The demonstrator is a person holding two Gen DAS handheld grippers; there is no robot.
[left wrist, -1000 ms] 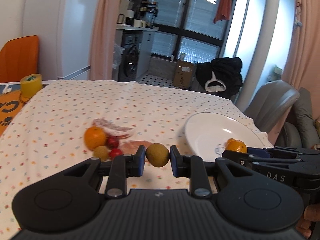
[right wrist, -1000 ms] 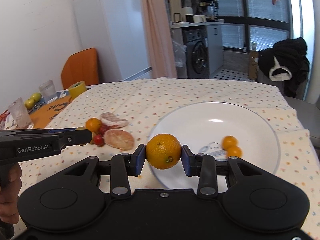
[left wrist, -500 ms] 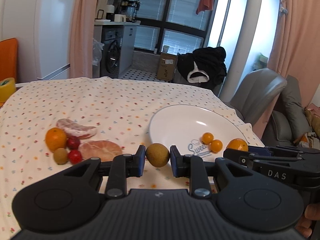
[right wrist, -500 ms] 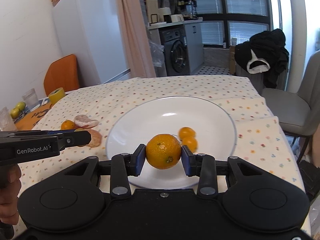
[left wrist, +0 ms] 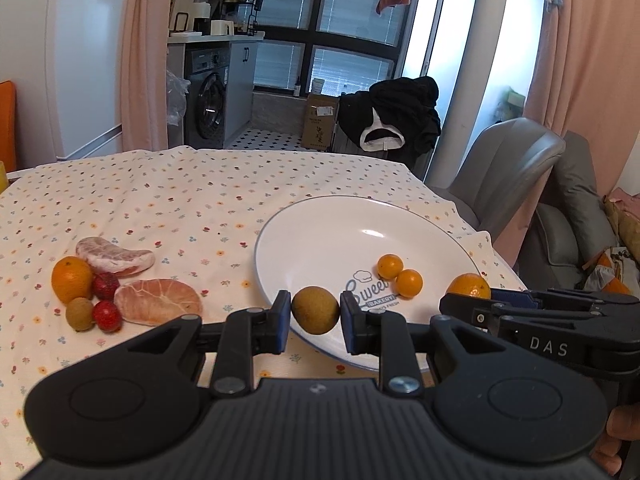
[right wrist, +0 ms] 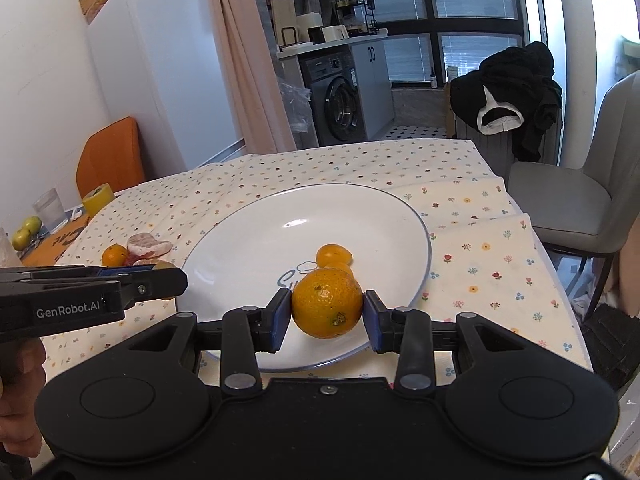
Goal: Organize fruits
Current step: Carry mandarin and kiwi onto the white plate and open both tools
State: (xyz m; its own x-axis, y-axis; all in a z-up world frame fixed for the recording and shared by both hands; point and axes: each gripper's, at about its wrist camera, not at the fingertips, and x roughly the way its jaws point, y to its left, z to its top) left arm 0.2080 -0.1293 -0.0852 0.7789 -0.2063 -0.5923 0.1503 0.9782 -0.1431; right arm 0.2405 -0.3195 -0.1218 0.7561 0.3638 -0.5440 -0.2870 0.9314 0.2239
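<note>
My left gripper (left wrist: 315,317) is shut on a small brown-green fruit (left wrist: 315,310), held above the near left rim of the white plate (left wrist: 320,240). My right gripper (right wrist: 327,315) is shut on an orange (right wrist: 327,304) above the plate's (right wrist: 256,248) near edge. Two small kumquats (left wrist: 399,275) lie on the plate. On the cloth to the left lie an orange (left wrist: 71,279), two peeled citrus pieces (left wrist: 158,301), two red fruits (left wrist: 106,285) and a small brown fruit (left wrist: 80,313).
The table wears a flowered cloth (left wrist: 180,200). A grey chair (right wrist: 576,200) stands at the right edge. At the far left are a yellow tape roll (right wrist: 98,199), a glass (right wrist: 51,211) and green fruits (right wrist: 25,232). A hand (right wrist: 20,396) holds the left gripper.
Both grippers have moved right and forward over the plate with their fruits still held. The loose fruit pile has slid towards the left of the left wrist view.
</note>
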